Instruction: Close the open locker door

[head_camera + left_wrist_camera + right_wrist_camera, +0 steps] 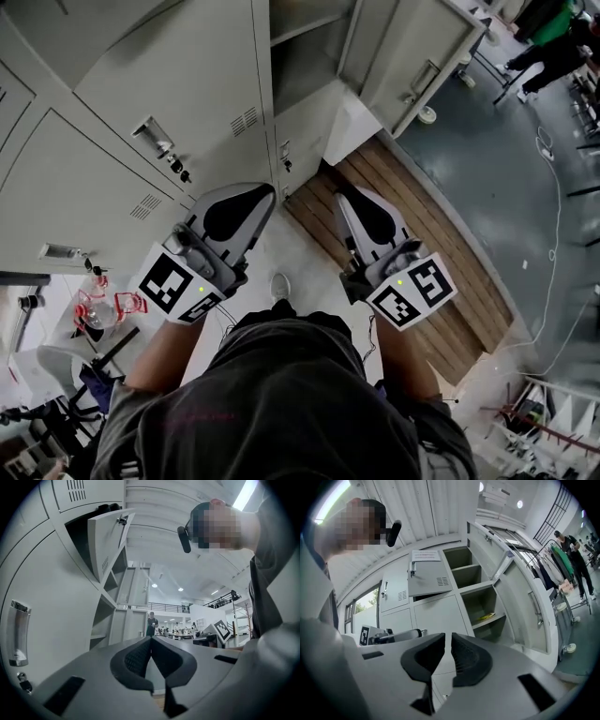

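Our left claw (151, 641) is closed, empty; our right claw (449, 641) stands a sliver apart, empty too. Wooden planks (422, 234) lie ahead. Beyond them, right, the tall locker door (408, 61) hangs wide open, well apart from both claws. A small door (425, 579) sits ajar.

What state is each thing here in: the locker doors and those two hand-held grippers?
Tall locker door: swung wide open.
Small upper locker door: ajar.
Middle locker door: closed, keys hanging in its lock.
Left hand-held gripper: jaws together, empty.
Right hand-held gripper: jaws slightly apart, empty.
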`<state>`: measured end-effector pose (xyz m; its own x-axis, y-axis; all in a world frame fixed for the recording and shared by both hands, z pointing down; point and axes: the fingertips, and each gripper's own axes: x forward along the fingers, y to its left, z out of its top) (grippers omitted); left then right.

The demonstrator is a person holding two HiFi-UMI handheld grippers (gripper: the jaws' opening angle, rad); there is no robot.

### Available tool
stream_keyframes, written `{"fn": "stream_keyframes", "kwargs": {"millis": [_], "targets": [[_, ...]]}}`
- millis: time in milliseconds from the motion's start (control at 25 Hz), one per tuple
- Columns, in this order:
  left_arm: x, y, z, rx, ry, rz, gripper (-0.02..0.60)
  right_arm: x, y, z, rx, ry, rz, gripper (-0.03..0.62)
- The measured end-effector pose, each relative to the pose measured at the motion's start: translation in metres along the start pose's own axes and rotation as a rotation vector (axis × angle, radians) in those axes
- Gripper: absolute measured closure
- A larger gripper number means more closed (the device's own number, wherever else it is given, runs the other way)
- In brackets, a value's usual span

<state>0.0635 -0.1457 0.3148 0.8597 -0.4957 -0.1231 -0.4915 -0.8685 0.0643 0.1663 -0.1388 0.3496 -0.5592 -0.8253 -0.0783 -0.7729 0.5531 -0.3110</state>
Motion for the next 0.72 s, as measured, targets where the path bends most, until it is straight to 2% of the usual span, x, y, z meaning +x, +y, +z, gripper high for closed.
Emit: {"fn": "stream_keyframes", "kwargs": {"millis": [400, 720], "targets": [[0.025, 0.032, -0.004, -0.008, 0.008, -0.027, 0.566, 0.027, -0.030, 0.004, 0.001, -0.012, -0.056, 0.542], [0.076, 0.041, -0.022, -0.028, 0.041, -0.038, 0.566, 0.026, -0.087, 0.008, 0.021, -0.010, -0.107, 0.542]]}}
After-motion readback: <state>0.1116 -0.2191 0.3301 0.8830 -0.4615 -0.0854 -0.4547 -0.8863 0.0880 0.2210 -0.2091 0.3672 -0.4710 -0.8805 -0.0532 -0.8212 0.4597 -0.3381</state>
